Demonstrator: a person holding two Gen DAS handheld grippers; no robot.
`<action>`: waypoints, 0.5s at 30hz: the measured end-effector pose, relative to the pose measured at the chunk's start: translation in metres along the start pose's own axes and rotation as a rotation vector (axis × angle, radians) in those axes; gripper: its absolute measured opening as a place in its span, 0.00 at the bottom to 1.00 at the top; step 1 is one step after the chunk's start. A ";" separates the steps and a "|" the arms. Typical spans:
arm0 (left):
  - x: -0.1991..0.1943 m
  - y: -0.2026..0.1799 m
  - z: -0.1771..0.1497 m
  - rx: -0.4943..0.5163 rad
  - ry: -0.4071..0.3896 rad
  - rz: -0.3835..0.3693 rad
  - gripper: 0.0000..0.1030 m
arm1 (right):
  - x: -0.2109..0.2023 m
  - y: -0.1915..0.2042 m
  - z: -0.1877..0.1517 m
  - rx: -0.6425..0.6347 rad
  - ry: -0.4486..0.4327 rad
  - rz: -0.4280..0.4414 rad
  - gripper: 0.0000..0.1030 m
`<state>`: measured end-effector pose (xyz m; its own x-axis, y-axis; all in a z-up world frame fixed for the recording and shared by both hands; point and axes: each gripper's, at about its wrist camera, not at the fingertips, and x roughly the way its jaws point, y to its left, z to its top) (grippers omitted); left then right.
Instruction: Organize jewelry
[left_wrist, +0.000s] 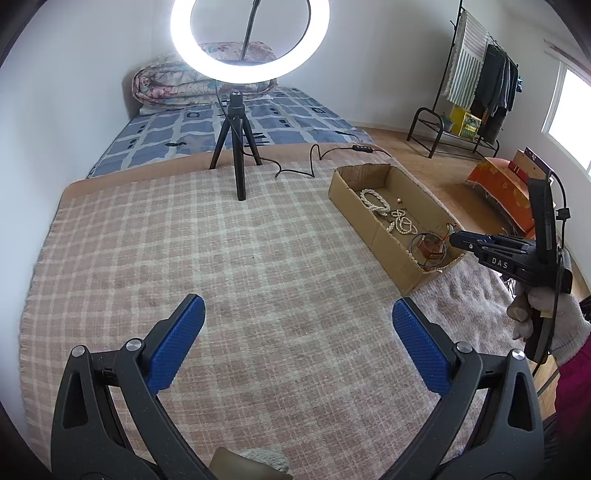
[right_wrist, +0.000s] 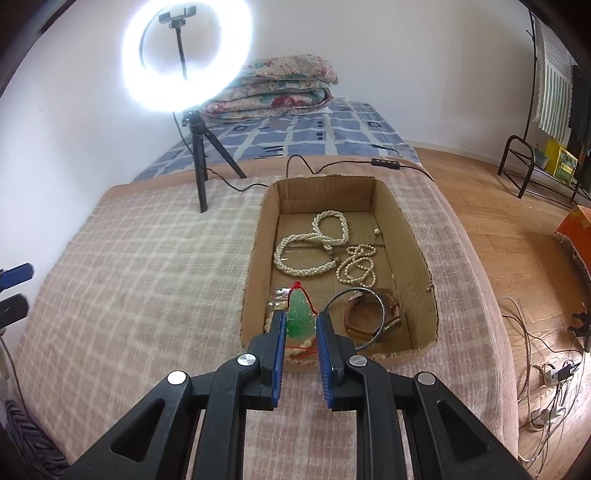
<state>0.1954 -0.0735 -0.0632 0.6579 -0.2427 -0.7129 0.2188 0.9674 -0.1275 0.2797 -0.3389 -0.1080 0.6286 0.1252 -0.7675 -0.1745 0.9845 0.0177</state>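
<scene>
A shallow cardboard box (right_wrist: 258, 258) (left_wrist: 347, 195) lies on the checked blanket and holds jewelry. Inside are a thick pearl necklace (right_wrist: 314, 254) (left_wrist: 375, 201), a thinner pearl strand (right_wrist: 356, 267) (left_wrist: 400, 223), a metal bangle (right_wrist: 356, 314) and a brown watch (right_wrist: 369, 317). My right gripper (right_wrist: 301, 325) (left_wrist: 454, 236) is shut on a green pendant (right_wrist: 301, 317) with a red cord, held above the box's near end. My left gripper (left_wrist: 299, 332) stands open over bare blanket, nothing between its blue pads; its tips (right_wrist: 14, 291) show at the left edge of the right wrist view.
A ring light on a black tripod (left_wrist: 236, 147) (right_wrist: 199, 158) stands behind the blanket, its cable (left_wrist: 314, 162) running past the box. Folded quilts (right_wrist: 280, 85) lie on the bed. A clothes rack (left_wrist: 476, 85), wooden floor and power cords (right_wrist: 546, 373) are to the right.
</scene>
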 end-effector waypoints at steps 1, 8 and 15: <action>0.001 0.001 0.000 -0.002 0.000 0.000 1.00 | 0.004 -0.001 0.001 0.003 0.004 -0.004 0.15; 0.002 0.007 0.002 -0.014 0.003 0.001 1.00 | 0.016 -0.002 0.007 0.012 0.017 -0.018 0.26; -0.007 0.004 0.005 -0.005 -0.027 -0.016 1.00 | -0.004 0.003 0.005 0.032 -0.034 -0.064 0.51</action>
<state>0.1952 -0.0678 -0.0554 0.6737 -0.2597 -0.6919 0.2260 0.9638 -0.1418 0.2804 -0.3360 -0.1014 0.6630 0.0653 -0.7457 -0.1093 0.9940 -0.0102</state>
